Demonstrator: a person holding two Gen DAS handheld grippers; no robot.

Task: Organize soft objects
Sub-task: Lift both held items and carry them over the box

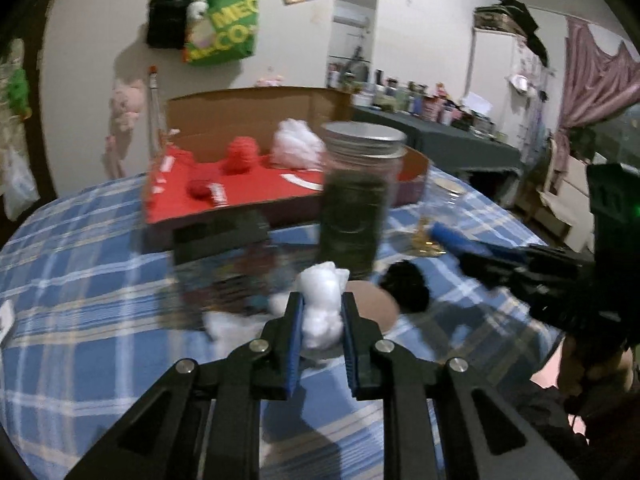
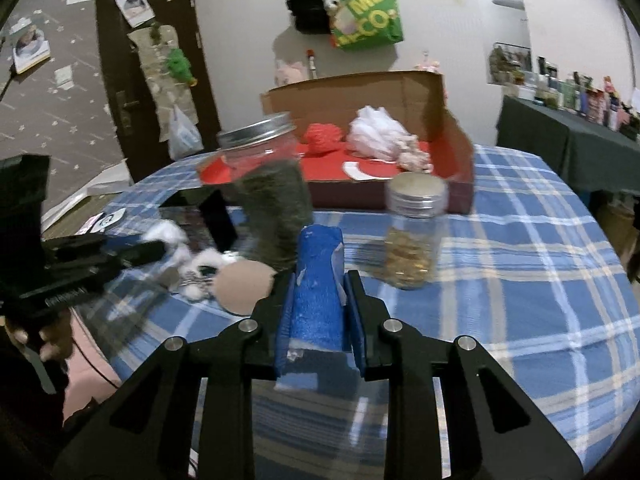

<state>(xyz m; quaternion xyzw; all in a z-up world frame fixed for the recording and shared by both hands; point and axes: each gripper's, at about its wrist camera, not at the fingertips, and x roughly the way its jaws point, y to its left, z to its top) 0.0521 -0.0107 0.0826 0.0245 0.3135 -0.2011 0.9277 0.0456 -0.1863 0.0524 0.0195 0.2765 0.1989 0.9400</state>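
Observation:
My left gripper is shut on a white cotton tuft and holds it above the blue plaid tablecloth. My right gripper is shut on a blue foam roll that sticks up between its pads. Behind both stands an open cardboard box with a red floor, holding a red yarn ball and a white fluffy bundle. The same box shows in the right wrist view with its red yarn ball and white bundle.
A tall jar of dark stuff with a metal lid stands mid-table. A small jar of gold bits sits to the right. More cotton, a black soft lump and a tan round pad lie on the cloth.

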